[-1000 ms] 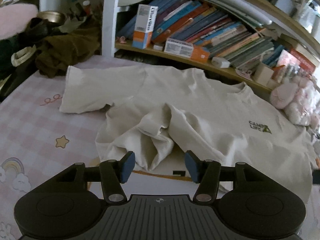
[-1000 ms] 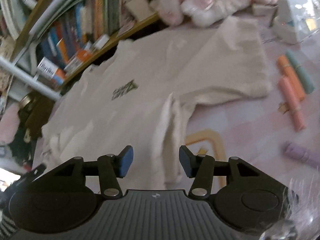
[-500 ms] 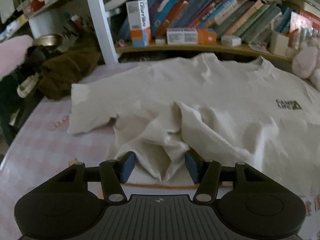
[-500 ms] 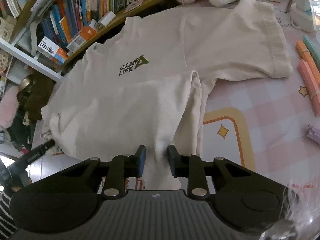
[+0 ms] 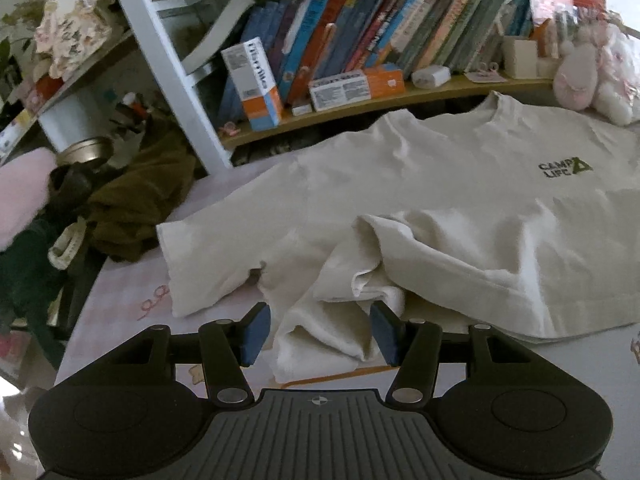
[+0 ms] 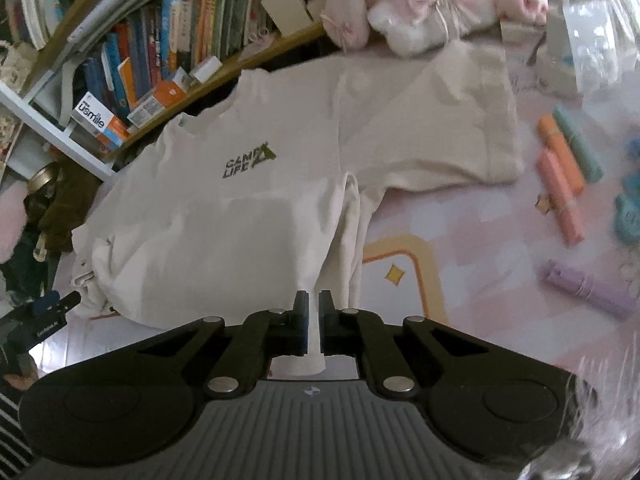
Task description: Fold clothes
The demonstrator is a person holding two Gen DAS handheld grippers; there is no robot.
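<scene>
On the pink checked mat your cream T-shirt is lying chest-up with its "CAMP LIFE" print showing, its collar toward the bookshelf and its hem bunched nearest you. Your right gripper is pinching a narrow fold of that hem with its jaws pressed together on the cloth, while your left gripper is sitting with jaws spread on either side of the rumpled hem corner, the pads not pressing it. Beyond the shirt, pastel markers are lying on the mat, pink plush toys are sitting at the far edge, and a brown garment is lying heaped by the shelf post.
</scene>
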